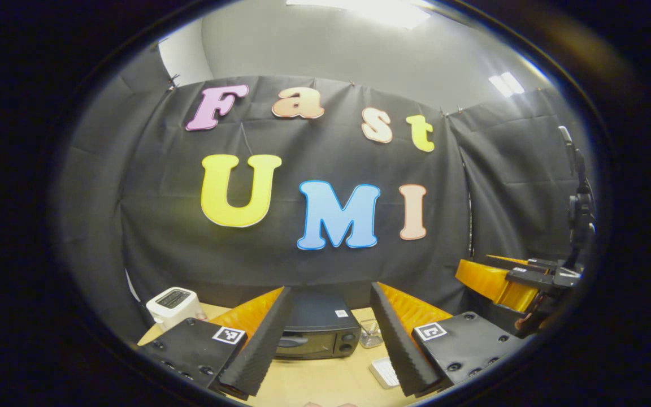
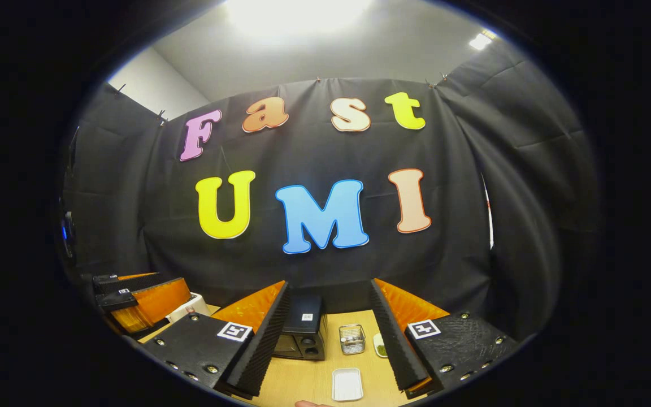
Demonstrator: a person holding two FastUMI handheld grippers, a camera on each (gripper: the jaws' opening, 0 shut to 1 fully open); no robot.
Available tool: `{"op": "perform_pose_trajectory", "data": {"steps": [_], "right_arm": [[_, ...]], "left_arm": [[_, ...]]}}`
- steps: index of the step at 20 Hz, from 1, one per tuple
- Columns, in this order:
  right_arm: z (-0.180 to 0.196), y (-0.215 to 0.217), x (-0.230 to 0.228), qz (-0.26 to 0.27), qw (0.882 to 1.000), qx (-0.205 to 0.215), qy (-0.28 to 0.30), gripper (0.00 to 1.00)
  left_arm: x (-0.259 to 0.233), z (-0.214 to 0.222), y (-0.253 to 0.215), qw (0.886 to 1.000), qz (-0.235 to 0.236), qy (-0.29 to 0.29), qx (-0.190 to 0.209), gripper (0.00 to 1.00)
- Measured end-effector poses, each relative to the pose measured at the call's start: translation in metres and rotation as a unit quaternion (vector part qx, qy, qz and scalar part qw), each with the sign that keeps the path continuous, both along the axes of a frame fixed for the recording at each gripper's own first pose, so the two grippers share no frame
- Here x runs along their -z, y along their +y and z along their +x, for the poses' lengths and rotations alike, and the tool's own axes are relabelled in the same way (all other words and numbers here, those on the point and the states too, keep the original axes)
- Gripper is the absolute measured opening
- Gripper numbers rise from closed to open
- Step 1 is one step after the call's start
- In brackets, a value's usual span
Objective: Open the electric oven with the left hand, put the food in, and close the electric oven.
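The black electric oven (image 1: 317,333) stands on the wooden table (image 1: 325,384) against the back wall, its door closed. My left gripper (image 1: 331,287) is held open above the table in front of the oven, with nothing between its fingers. In the right gripper view the oven (image 2: 303,330) sits left of centre, and my right gripper (image 2: 330,282) is open and empty too. A white tray (image 2: 347,383) lies on the table near that gripper. A small clear container (image 2: 352,338) and a little dish with something green (image 2: 381,346) stand right of the oven.
A white appliance (image 1: 174,305) stands left of the oven at the table's back corner. The right gripper (image 1: 520,280) shows at the far right of the left gripper view, and the left gripper (image 2: 139,299) at the far left of the right gripper view. Black cloth walls surround the table.
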State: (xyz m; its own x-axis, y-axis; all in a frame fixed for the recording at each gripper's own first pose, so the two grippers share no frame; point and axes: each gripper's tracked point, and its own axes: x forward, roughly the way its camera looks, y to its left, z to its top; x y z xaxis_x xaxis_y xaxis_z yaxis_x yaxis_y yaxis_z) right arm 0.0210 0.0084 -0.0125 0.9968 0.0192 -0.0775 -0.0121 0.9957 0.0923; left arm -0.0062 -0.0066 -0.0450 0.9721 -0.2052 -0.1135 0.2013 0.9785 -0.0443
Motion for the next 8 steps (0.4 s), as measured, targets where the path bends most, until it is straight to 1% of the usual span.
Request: {"op": "perform_pose_trajectory", "data": {"steps": [2,3,5,6,8], "right_arm": [[-0.004,0.007,0.001,0.016,1.000,-0.006,0.003,0.85],[-0.004,0.003,0.003,0.023,1.000,-0.003,0.006,0.85],[-0.005,-0.010,0.001,0.029,1.000,0.008,0.007,0.85],[-0.005,-0.018,0.001,0.031,0.999,0.012,0.006,0.85],[-0.006,-0.044,0.002,0.032,0.999,0.022,0.005,0.85]], "left_arm": [[0.004,-0.005,0.003,1.000,-0.007,0.004,0.007,0.93],[0.006,-0.006,0.003,1.000,-0.012,0.005,0.010,0.88],[0.007,-0.010,0.000,1.000,-0.019,0.007,0.013,0.98],[0.009,-0.012,-0.001,1.000,-0.018,0.010,0.011,0.93],[0.007,-0.011,-0.010,1.000,-0.017,0.006,0.005,0.93]]}}
